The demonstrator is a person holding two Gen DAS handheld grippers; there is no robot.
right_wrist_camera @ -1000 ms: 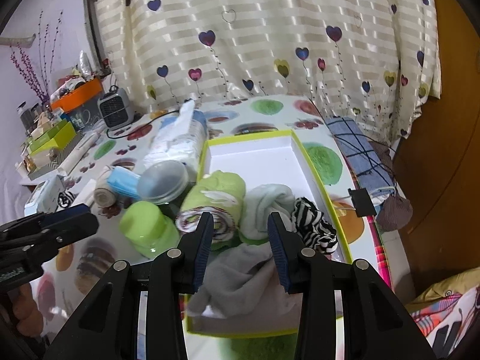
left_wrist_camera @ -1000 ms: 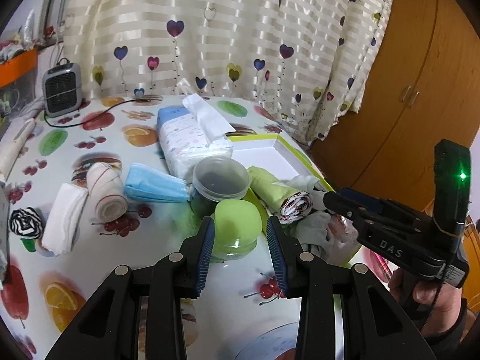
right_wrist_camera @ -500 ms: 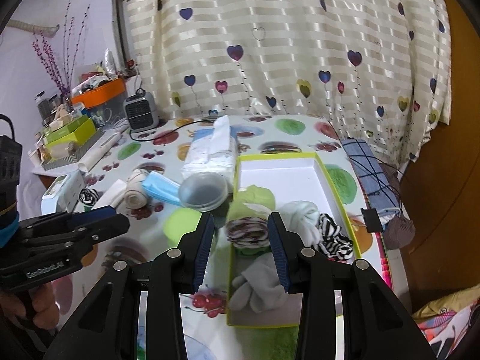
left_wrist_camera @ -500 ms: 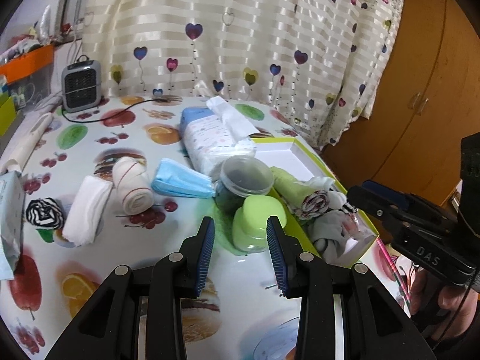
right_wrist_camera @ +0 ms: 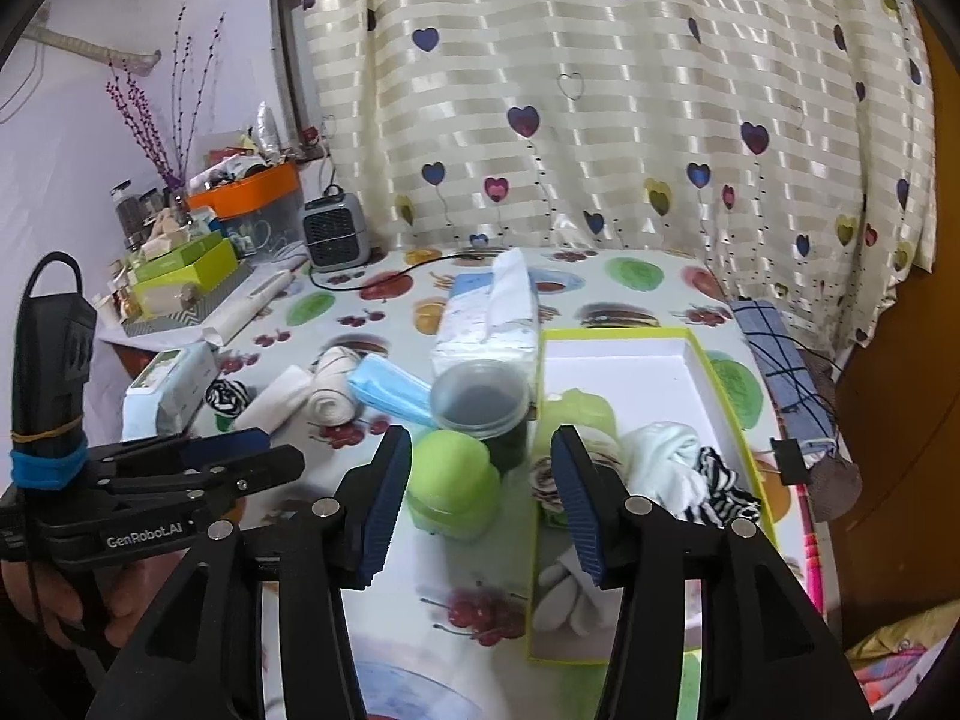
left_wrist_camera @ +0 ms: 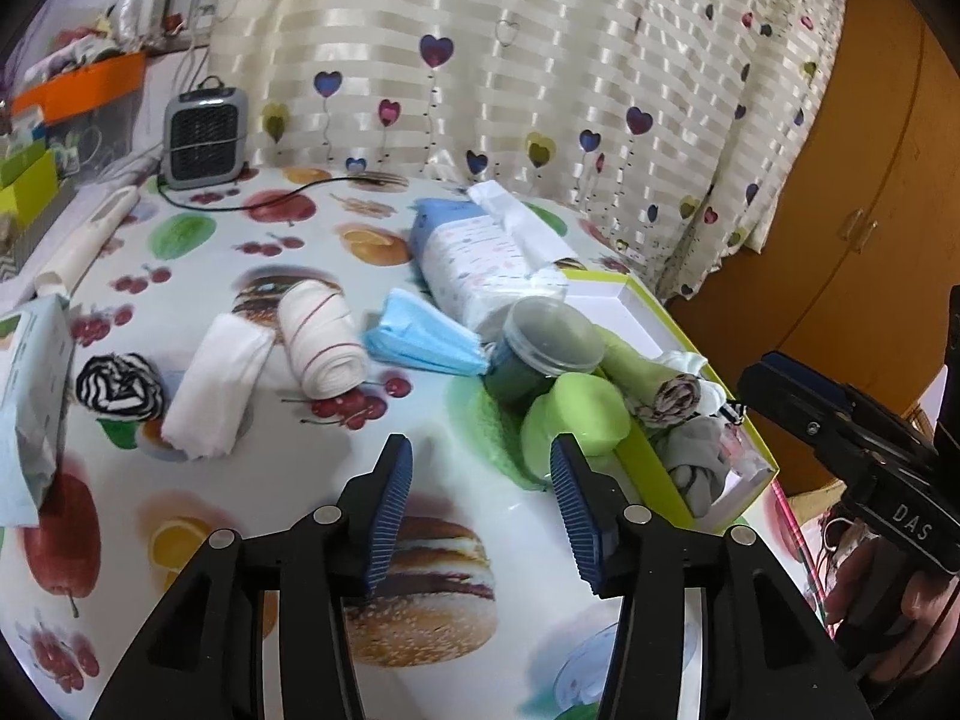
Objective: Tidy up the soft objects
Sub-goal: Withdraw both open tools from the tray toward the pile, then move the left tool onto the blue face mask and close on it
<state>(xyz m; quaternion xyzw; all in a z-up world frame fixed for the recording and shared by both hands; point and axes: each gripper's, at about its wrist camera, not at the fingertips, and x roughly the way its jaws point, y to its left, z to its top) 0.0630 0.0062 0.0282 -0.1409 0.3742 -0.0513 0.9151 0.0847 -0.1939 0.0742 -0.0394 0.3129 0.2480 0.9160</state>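
Now both the left gripper (left_wrist_camera: 480, 480) and right gripper (right_wrist_camera: 480, 480) have just been opening, empty.

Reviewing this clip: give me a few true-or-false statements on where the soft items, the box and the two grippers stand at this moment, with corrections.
1. The left gripper holds the lime green container. False: its jaws have just been opening, nothing is between them, and the container stands on the table.
2. A black-and-white striped roll lies on the table outside the box. True.
3. The yellow-edged box is empty. False: several rolled cloths lie in its near end.
4. The blue face masks lie on the table beside the white roll with red stripes. True.
5. The right gripper grips a cloth. False: it is open and empty.
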